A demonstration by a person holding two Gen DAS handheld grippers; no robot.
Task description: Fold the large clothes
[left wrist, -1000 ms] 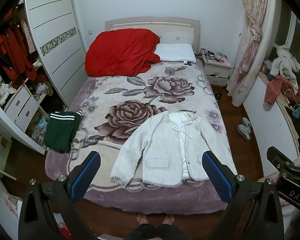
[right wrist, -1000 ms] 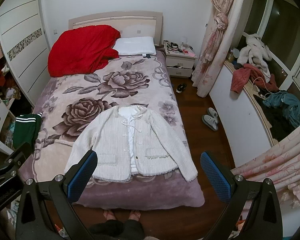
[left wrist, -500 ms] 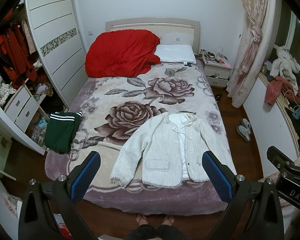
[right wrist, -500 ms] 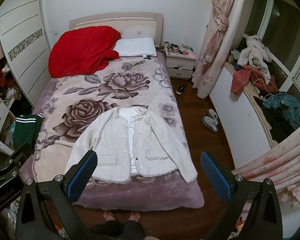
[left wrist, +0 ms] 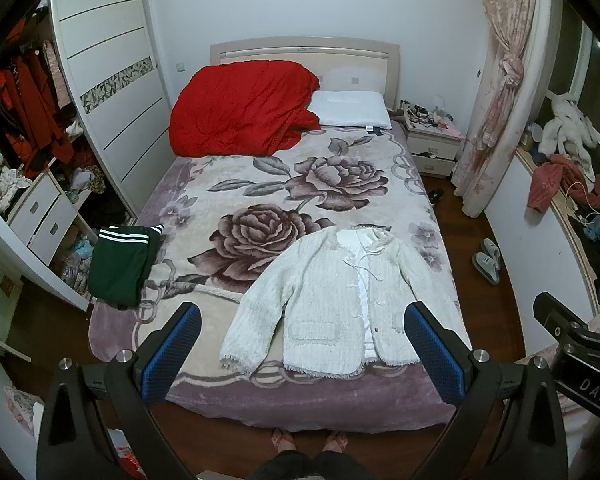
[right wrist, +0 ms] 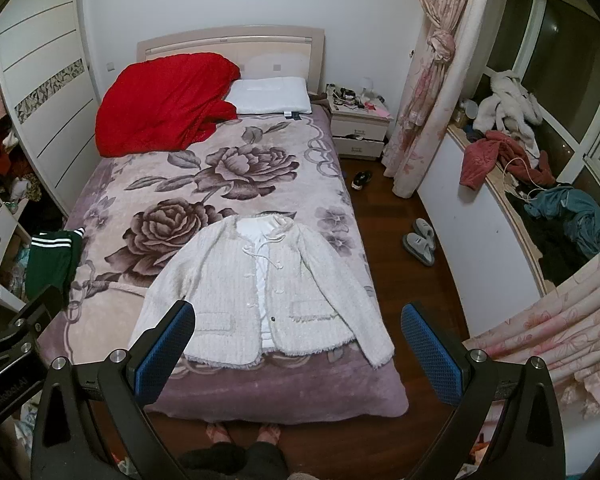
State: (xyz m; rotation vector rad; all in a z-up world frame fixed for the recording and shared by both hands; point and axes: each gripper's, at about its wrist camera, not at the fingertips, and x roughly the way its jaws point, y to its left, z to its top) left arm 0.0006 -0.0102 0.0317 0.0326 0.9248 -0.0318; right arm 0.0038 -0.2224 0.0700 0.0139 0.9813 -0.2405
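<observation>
The bed [left wrist: 228, 368] has a flower blanket [left wrist: 284, 200] on it. A white jacket [left wrist: 340, 300] lies flat at 5 o'clock. Green pants [left wrist: 120, 264] sit at the 9 o'clock edge. A red quilt [left wrist: 240, 108] and a white pillow [left wrist: 350, 108] lie at 12 o'clock.

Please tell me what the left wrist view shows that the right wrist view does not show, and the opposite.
Only the left wrist view shows the open wardrobe with red clothes hanging inside. Only the right wrist view shows the teal garment on the window ledge and the floral curtain close by. Both show the white jacket lying flat and unfolded at the foot of the bed, the green garment at the bed's edge, the red quilt, and an open, empty gripper: left gripper, right gripper.
</observation>
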